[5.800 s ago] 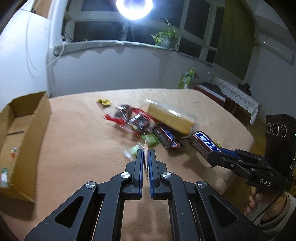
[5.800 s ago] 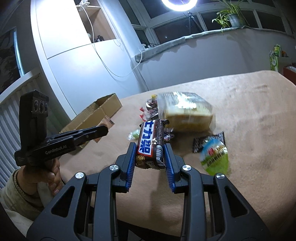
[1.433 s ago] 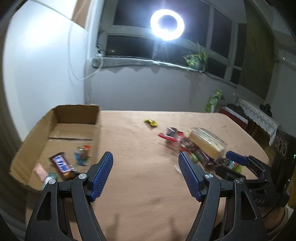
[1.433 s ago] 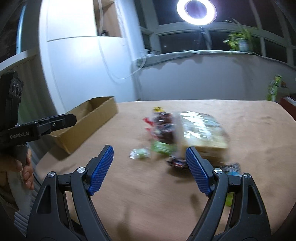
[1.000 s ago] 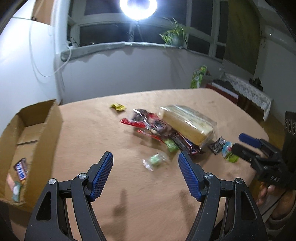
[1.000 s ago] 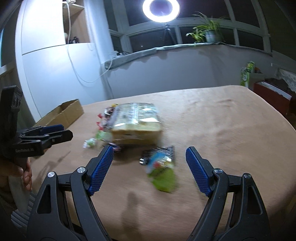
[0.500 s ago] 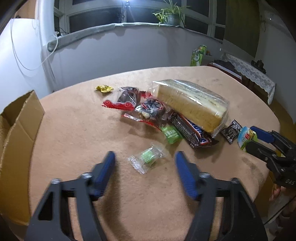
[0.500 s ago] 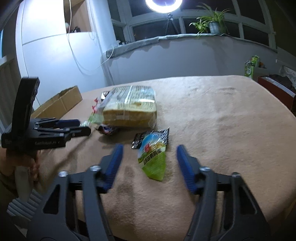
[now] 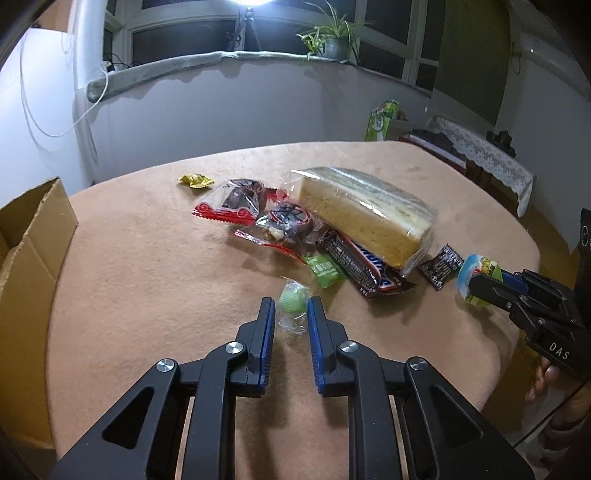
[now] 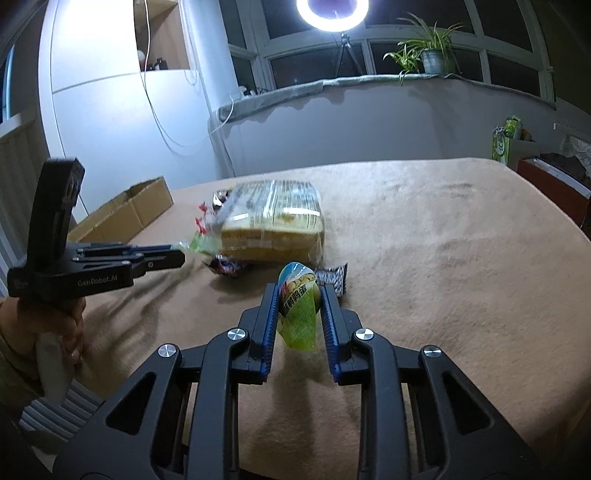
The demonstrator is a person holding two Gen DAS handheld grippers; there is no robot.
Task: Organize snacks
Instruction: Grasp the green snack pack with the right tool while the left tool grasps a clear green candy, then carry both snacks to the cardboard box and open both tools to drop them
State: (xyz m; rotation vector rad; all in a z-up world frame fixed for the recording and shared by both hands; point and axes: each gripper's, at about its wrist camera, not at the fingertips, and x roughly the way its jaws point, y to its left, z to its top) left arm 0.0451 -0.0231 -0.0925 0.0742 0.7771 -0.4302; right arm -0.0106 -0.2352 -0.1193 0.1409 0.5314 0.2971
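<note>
My left gripper (image 9: 290,308) is shut on a small clear-wrapped green candy (image 9: 293,300) on the tan table. My right gripper (image 10: 298,295) is shut on a green and blue snack pouch (image 10: 299,310); it also shows in the left wrist view (image 9: 480,275) at the right. A pile of snacks lies mid-table: a wrapped loaf of bread (image 9: 364,214), a dark chocolate bar (image 9: 364,267), a green sachet (image 9: 325,270), red-edged cake packets (image 9: 255,210) and a yellow candy (image 9: 195,180). A cardboard box (image 9: 26,236) stands at the left.
A small black sachet (image 9: 441,266) lies right of the bread. The table's edge (image 9: 517,332) curves close on the right. A window sill with a potted plant (image 10: 430,55) and a ring light (image 10: 332,9) are behind the table.
Both grippers have closed from wide open: the left onto the green candy, the right onto the green pouch. Both moved down and forward toward the table.
</note>
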